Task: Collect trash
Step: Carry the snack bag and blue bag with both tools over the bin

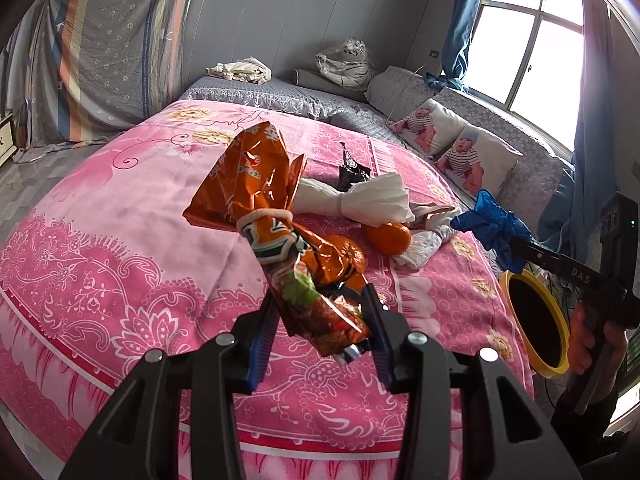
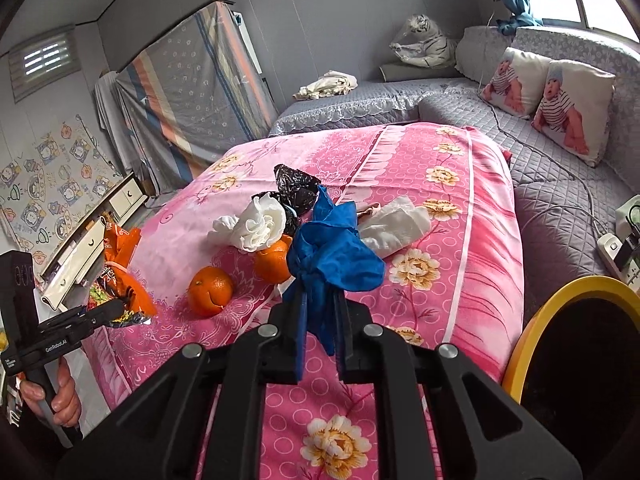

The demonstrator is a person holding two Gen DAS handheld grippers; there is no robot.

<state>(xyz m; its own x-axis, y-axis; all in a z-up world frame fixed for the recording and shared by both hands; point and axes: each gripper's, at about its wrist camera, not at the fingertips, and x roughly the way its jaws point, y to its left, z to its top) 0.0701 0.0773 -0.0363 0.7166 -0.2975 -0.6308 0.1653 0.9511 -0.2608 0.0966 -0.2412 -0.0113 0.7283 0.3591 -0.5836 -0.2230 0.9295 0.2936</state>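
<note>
1. On the black plastic body of my right claw (image 1: 516,245), seen from my left wrist, I read the raised letters "DAS" along its arm.
2. On the black plastic body of my left claw (image 2: 116,309), seen from my right wrist, white print reads "GenRobot.AI" on the crossbar; a small white label below it is too small for me to read.
3. The crinkled orange foil snack bag (image 1: 256,184) in my left claw carries large printed characters, but the creases leave none of them legible to me.
</note>
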